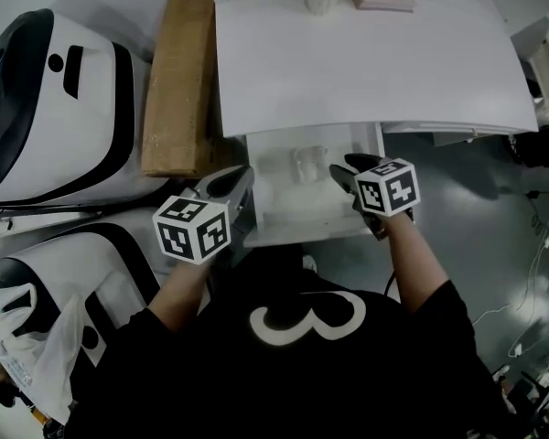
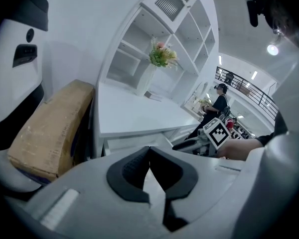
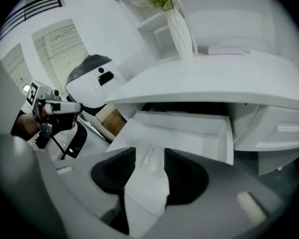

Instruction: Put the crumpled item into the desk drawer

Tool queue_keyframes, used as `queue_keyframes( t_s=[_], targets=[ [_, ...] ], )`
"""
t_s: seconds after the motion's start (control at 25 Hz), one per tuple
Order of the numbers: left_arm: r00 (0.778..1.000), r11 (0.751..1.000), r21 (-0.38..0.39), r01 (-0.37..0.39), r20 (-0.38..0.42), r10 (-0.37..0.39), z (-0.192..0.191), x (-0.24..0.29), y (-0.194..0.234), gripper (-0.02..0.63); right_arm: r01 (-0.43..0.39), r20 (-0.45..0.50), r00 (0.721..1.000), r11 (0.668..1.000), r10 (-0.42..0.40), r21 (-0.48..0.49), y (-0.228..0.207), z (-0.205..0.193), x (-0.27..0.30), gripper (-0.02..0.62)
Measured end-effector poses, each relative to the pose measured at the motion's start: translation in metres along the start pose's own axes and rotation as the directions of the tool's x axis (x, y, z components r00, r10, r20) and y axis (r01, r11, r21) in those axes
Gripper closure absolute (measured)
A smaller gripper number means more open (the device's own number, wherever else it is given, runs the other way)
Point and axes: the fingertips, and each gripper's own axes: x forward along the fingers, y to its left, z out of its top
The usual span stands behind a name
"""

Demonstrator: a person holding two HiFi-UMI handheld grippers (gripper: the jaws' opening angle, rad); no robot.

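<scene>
Head view: crumpled item (image 1: 304,163) lies in the open drawer (image 1: 297,216), frame centre.
We see our right gripper (image 1: 348,170) spread wide just right of it, empty; left gripper (image 1: 241,176) pressed together beside the drawer's left edge.

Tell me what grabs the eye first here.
The open drawer under the white desk stands out, with a clear crumpled item lying in it. At its sides are the left gripper, shut, and the right gripper, open and empty. A brown cardboard box lies left of the desk.
</scene>
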Motion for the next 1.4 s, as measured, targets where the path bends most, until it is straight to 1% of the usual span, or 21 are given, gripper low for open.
queue_keyframes(
  t_s=[0.12, 0.2, 0.36, 0.4, 0.48, 0.56, 0.6, 0.64, 0.68, 0.76, 0.88, 1.04, 1.16, 1.24, 1.4],
  targets=[
    [1.000, 1.000, -0.011, 0.016, 0.016, -0.016, 0.000, -0.011, -0.022, 0.595, -0.033, 0.109, 0.994, 0.999, 0.031, 0.018, 0.024, 0.011, -0.041, 0.415],
    [0.998, 0.999, -0.010, 0.045, 0.038, -0.045, 0.004, -0.015, -0.042, 0.597, -0.052, 0.190, 0.980, 0.999, 0.049, 0.011, 0.042, 0.021, -0.072, 0.422],
    [0.990, 0.993, 0.032, 0.111, 0.078, -0.114, 0.012, -0.029, -0.092, 0.595, -0.069, 0.335, 0.940, 0.998, 0.067, -0.008, 0.073, 0.028, -0.131, 0.451],
    [0.988, 0.991, 0.044, 0.126, 0.087, -0.129, 0.014, -0.034, -0.104, 0.595, -0.072, 0.361, 0.930, 0.997, 0.071, -0.011, 0.080, 0.027, -0.143, 0.466],
    [0.982, 0.986, 0.066, 0.150, 0.106, -0.157, 0.015, -0.045, -0.128, 0.595, -0.080, 0.403, 0.911, 0.997, 0.082, -0.022, 0.093, 0.022, -0.163, 0.478],
    [0.975, 0.981, 0.084, 0.172, 0.127, -0.182, 0.017, -0.057, -0.149, 0.595, -0.092, 0.446, 0.889, 0.995, 0.100, -0.039, 0.106, 0.017, -0.183, 0.504],
    [0.971, 0.979, 0.092, 0.182, 0.137, -0.193, 0.017, -0.065, -0.159, 0.595, -0.106, 0.466, 0.877, 0.993, 0.117, -0.051, 0.114, 0.015, -0.193, 0.528],
    [0.968, 0.977, 0.099, 0.191, 0.147, -0.204, 0.016, -0.072, -0.169, 0.595, -0.124, 0.483, 0.864, 0.990, 0.140, -0.067, 0.124, 0.013, -0.204, 0.585],
    [0.964, 0.974, 0.106, 0.200, 0.156, -0.215, 0.016, -0.080, -0.179, 0.597, -0.139, 0.499, 0.851, 0.987, 0.163, -0.086, 0.134, 0.010, -0.215, 0.592],
    [0.955, 0.968, 0.122, 0.221, 0.174, -0.240, 0.016, -0.095, -0.199, 0.595, -0.149, 0.523, 0.830, 0.981, 0.193, -0.126, 0.153, 0.007, -0.237, 0.592],
    [0.939, 0.953, 0.165, 0.255, 0.192, -0.285, 0.020, -0.115, -0.230, 0.597, -0.134, 0.563, 0.799, 0.975, 0.211, -0.176, 0.172, 0.005, -0.268, 0.592],
    [0.922, 0.933, 0.235, 0.271, 0.214, -0.322, 0.029, -0.136, -0.259, 0.597, -0.067, 0.608, 0.769, 0.971, 0.197, -0.231, 0.183, 0.008, -0.300, 0.594],
    [0.912, 0.923, 0.275, 0.270, 0.234, -0.337, 0.035, -0.148, -0.273, 0.595, -0.060, 0.636, 0.746, 0.971, 0.198, -0.233, 0.188, 0.009, -0.318, 0.594],
    [0.908, 0.919, 0.288, 0.271, 0.241, -0.343, 0.037, -0.152, -0.278, 0.595, -0.064, 0.643, 0.737, 0.969, 0.207, -0.238, 0.192, 0.008, -0.325, 0.594],
    [0.901, 0.910, 0.308, 0.277, 0.247, -0.358, 0.039, -0.157, -0.289, 0.595, -0.041, 0.642, 0.737, 0.962, 0.211, -0.268, 0.198, 0.006, -0.334, 0.594]
  ],
)
